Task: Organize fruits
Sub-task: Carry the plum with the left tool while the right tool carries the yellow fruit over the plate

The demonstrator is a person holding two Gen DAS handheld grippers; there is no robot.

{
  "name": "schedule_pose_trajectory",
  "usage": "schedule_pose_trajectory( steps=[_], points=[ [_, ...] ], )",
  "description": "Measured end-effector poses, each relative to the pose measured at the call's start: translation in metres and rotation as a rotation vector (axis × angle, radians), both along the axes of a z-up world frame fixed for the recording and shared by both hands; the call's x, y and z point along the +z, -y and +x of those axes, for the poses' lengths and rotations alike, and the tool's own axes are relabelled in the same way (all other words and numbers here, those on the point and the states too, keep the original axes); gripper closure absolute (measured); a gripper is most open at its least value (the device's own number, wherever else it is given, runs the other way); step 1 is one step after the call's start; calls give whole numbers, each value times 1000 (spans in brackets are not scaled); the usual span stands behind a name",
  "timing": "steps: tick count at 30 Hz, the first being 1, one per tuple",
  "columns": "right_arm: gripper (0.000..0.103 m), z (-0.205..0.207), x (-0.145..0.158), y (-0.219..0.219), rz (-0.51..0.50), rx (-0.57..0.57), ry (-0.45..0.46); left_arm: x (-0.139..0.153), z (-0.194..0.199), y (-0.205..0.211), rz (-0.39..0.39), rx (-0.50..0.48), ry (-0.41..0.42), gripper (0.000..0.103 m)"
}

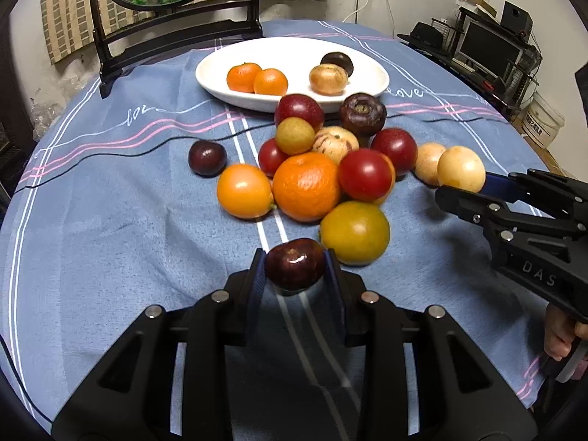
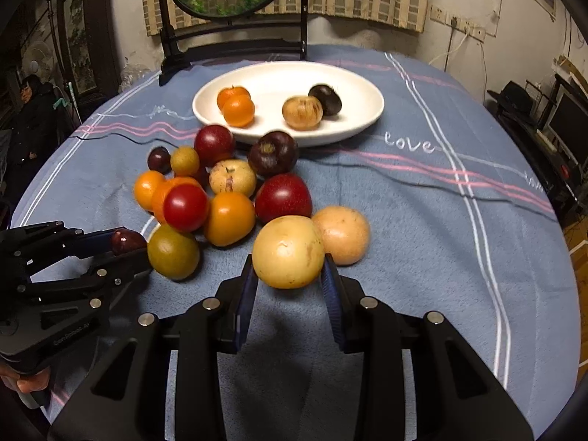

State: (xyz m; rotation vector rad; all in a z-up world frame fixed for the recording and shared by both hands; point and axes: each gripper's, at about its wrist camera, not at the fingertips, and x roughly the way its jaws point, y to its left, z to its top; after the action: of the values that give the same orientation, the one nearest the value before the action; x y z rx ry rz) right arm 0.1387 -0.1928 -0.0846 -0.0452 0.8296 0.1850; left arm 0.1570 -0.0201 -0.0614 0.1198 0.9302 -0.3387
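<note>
A pile of fruits (image 1: 316, 161) lies mid-table on the blue cloth. A white oval plate (image 1: 220, 84) behind it holds two small oranges (image 1: 257, 79), a tan fruit (image 1: 328, 79) and a dark fruit (image 1: 338, 61). My left gripper (image 1: 295, 268) is shut on a dark purple fruit (image 1: 295, 264) at the pile's near side; it also shows in the right wrist view (image 2: 126, 242). My right gripper (image 2: 288, 275) is shut on a pale yellow fruit (image 2: 288, 251), at the pile's right side (image 1: 461, 169).
A dark wooden stand with a round fish picture (image 2: 231, 7) stands behind the plate (image 2: 364, 117). A thin black cable (image 1: 147, 149) lies across the cloth on the left. A second pale fruit (image 2: 343, 235) sits next to the held one. Shelves with a monitor (image 1: 488, 49) stand at right.
</note>
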Motion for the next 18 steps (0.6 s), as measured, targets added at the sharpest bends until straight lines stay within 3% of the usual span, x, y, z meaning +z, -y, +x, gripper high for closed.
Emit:
schedule_pose_trajectory(
  steps=[10,18],
  points=[
    [68,17,33,17,-16,21,66,53,30,7,15,-7,85,71],
    [68,79,51,31,70,29,78,87,110,24,-14,-9,120,71]
  ],
)
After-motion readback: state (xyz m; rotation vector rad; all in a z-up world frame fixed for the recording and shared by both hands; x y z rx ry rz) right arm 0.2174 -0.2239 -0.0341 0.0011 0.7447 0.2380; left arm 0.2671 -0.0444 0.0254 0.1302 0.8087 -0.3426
